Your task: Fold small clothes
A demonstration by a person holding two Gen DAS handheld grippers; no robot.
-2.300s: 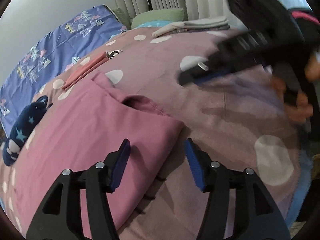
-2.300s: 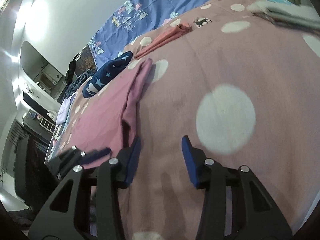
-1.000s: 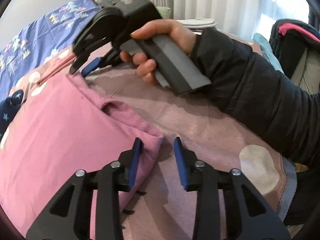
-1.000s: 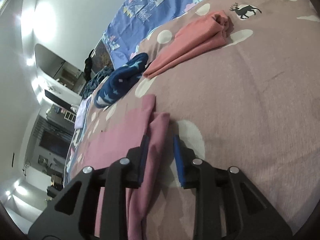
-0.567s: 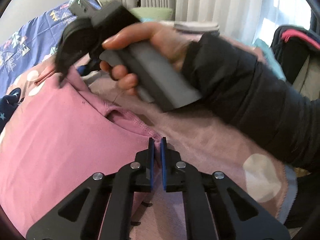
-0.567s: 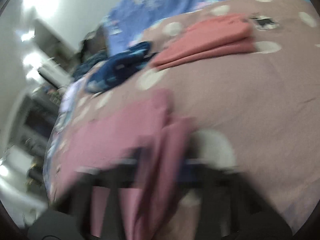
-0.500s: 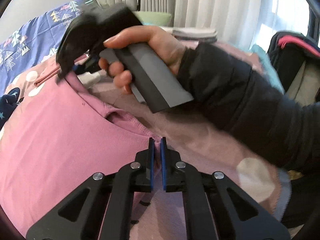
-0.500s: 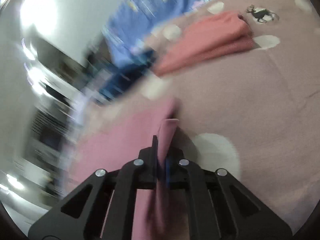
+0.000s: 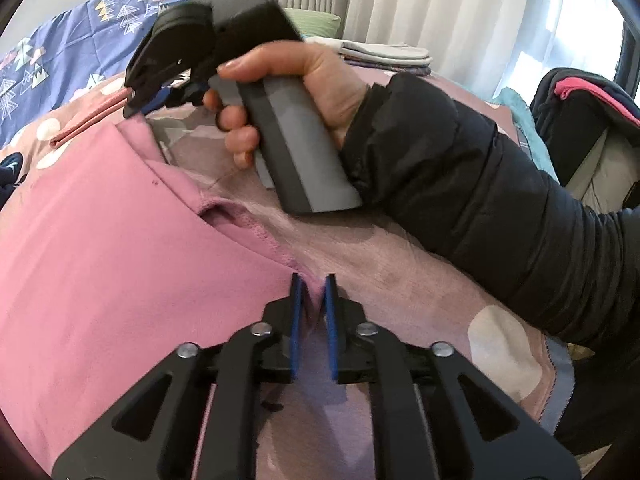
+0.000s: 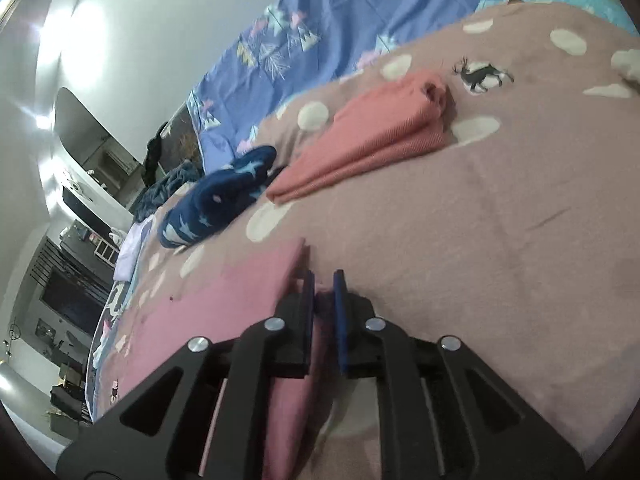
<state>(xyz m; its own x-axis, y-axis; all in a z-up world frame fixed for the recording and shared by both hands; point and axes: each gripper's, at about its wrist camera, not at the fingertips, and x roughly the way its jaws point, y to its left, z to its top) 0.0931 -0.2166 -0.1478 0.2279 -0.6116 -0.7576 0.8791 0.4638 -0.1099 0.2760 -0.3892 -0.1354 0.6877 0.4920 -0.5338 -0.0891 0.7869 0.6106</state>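
A pink garment (image 9: 120, 264) lies flat on the mauve spotted blanket (image 9: 400, 280). My left gripper (image 9: 313, 300) is shut on its near corner by the neckline. My right gripper (image 10: 323, 292) is shut on the far corner of the same pink garment (image 10: 208, 312). In the left wrist view the right gripper (image 9: 160, 92), held by a hand in a black sleeve, sits at the garment's far edge.
A folded coral garment (image 10: 380, 136) and a navy star-print garment (image 10: 216, 196) lie further along the blanket. A blue patterned sheet (image 10: 340, 28) covers the far side. Folded pale clothes (image 9: 384, 54) are stacked near the curtains. A dark bag (image 9: 592, 120) stands at right.
Both grippers, open a second ago around the pink garment's corners, have closed on the fabric. The right gripper's corner has lifted slightly off the blanket.
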